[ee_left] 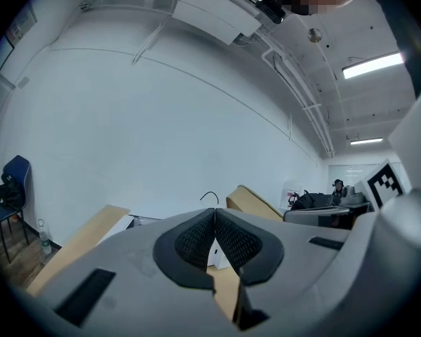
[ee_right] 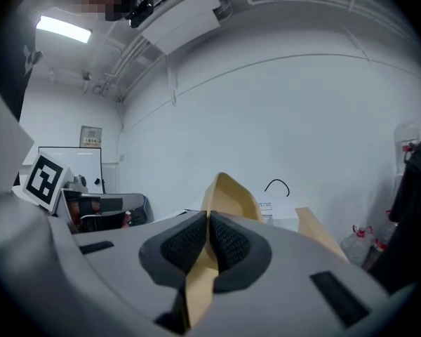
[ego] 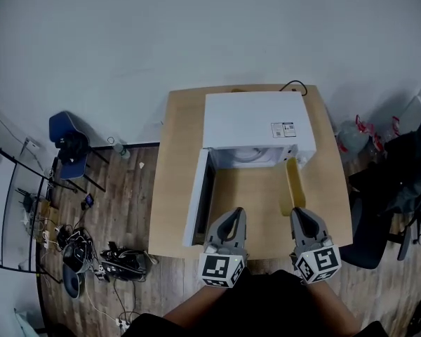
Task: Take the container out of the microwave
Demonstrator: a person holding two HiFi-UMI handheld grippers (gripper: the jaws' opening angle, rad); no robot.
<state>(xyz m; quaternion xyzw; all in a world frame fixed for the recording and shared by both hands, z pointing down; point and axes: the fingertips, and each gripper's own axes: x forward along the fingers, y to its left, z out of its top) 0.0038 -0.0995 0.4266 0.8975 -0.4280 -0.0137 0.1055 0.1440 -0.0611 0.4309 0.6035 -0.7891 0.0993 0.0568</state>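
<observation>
- The right gripper (ego: 297,213) is clamped narrow on the tan container (ego: 294,182). In the right gripper view the pads pinch one thin wall of the container (ee_right: 228,195), which rises past the jaw tips (ee_right: 208,220).
- Gripping by the wall probably suits a thin, light shell: the jaws need little opening, and the container hangs edge-on.
- The container is already outside the microwave (ego: 256,121), at about 5 o'clock from its body, over bare table (ego: 175,188) and clear of the cavity mouth.
- The left gripper (ego: 237,213) sits at about 6 o'clock from the microwave with its jaws pressed together on nothing, as the left gripper view shows (ee_left: 215,213). It appears to be parked out of the way.
- The door (ego: 196,199) swings open toward 7 o'clock, leaving the cavity clear. A pale round plate (ego: 251,156) shows inside.
- The removal looks essentially done; setting the container down is likely what remains.
- A small sticker (ego: 283,129) sits on the microwave top toward 3 o'clock, its print too small to read.
- The gripper cubes carry black-and-white square markers, with no letters.
</observation>
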